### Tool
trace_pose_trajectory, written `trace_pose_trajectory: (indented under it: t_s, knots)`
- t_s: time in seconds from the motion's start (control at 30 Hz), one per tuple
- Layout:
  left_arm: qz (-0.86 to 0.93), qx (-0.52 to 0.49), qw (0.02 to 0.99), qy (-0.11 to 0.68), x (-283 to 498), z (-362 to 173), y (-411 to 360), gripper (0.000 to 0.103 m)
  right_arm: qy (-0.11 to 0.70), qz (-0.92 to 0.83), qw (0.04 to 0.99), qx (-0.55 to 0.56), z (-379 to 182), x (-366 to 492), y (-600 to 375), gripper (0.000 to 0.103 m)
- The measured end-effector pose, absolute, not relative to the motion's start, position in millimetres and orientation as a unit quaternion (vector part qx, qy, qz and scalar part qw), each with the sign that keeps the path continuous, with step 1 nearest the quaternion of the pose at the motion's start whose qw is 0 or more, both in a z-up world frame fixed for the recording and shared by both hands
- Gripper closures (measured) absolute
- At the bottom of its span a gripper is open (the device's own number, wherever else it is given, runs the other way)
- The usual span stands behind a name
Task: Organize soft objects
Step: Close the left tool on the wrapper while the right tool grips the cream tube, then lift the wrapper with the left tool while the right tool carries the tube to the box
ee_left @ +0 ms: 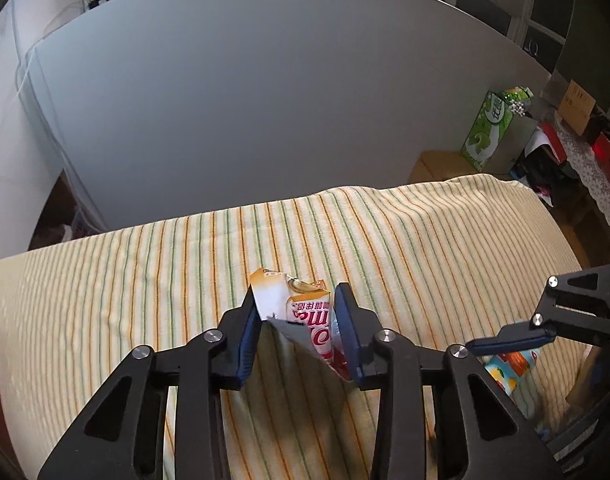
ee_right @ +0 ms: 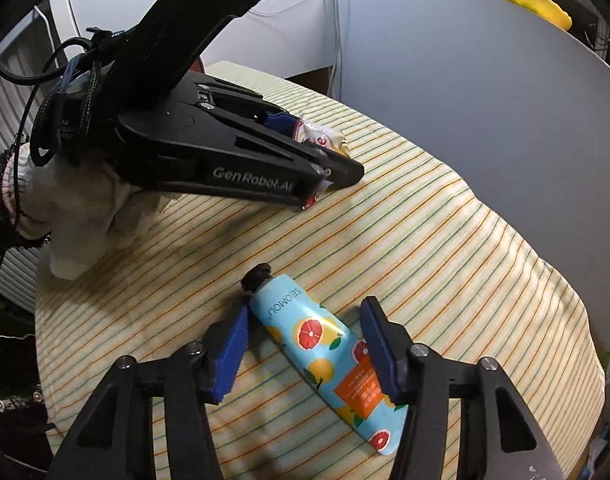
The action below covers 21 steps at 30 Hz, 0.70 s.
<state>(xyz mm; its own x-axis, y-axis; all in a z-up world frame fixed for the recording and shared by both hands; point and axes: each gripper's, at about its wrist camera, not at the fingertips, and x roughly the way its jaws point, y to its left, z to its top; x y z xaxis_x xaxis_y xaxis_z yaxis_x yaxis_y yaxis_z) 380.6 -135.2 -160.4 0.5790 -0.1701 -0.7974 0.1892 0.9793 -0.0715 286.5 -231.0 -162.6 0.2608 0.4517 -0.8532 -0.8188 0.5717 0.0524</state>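
A crumpled orange, white and red snack packet sits on the striped cloth, squeezed between the blue pads of my left gripper, which is shut on it. In the right wrist view the same gripper shows from the side, with the packet sticking out past its tips. A light blue tube printed with citrus fruit and capped in black lies slantwise on the cloth. My right gripper is closed around it, both pads touching its sides. A corner of the tube also shows under a right fingertip.
A grey panel stands behind the cloth-covered surface. Boxes, among them a green carton, and clutter fill the far right. A hand in a white glove holds the left gripper. Something yellow lies beyond the panel.
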Motion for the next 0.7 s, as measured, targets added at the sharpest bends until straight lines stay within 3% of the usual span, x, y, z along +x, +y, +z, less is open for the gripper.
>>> trace_pose_trajectory:
  t_s: [0.3, 0.7]
  knots:
    - [-0.113, -0.008, 0.891, 0.44, 364.4, -162.7, -122.4, 0.074, 0.457, 0.39, 0.78, -0.177, -157.1, 269.0, -244.9, 0.075]
    - [-0.119, -0.02, 0.893, 0.433, 343.7, -156.8, -111.8, 0.076, 0.442, 0.321, 0.833, -0.087, -149.6, 266.3, -294.0, 0.079]
